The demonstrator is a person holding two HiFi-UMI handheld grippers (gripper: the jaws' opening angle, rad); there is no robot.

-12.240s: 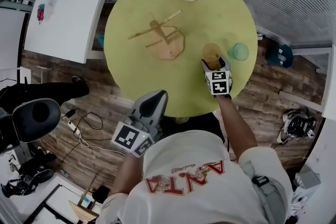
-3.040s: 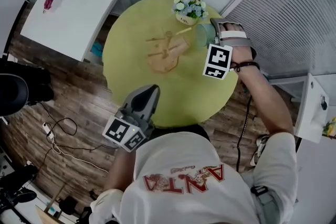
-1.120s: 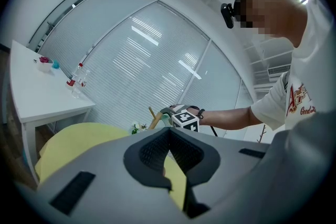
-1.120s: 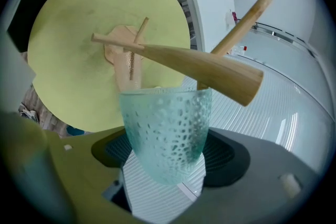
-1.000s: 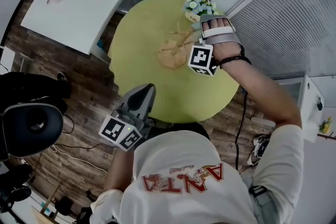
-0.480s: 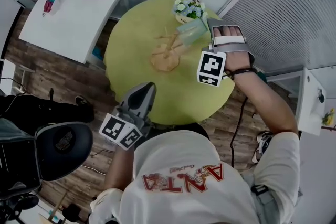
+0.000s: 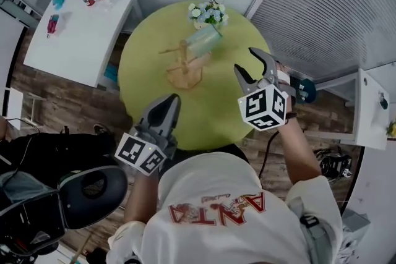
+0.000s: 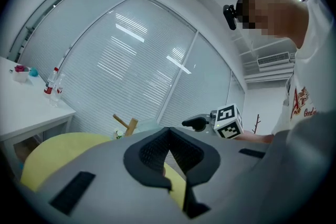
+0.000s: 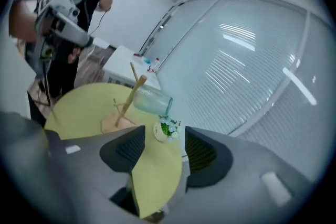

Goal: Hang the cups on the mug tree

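Jaws on my right gripper (image 7: 245, 61) had just been closing, half apart, nothing between them. Left gripper (image 7: 171, 99) was pinched together. Teal cup (image 7: 203, 40) hung on the mug tree (image 7: 183, 57).

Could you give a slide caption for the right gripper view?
Empty right gripper, jaws apart after closing partway, faces a cup hung on the mug tree.
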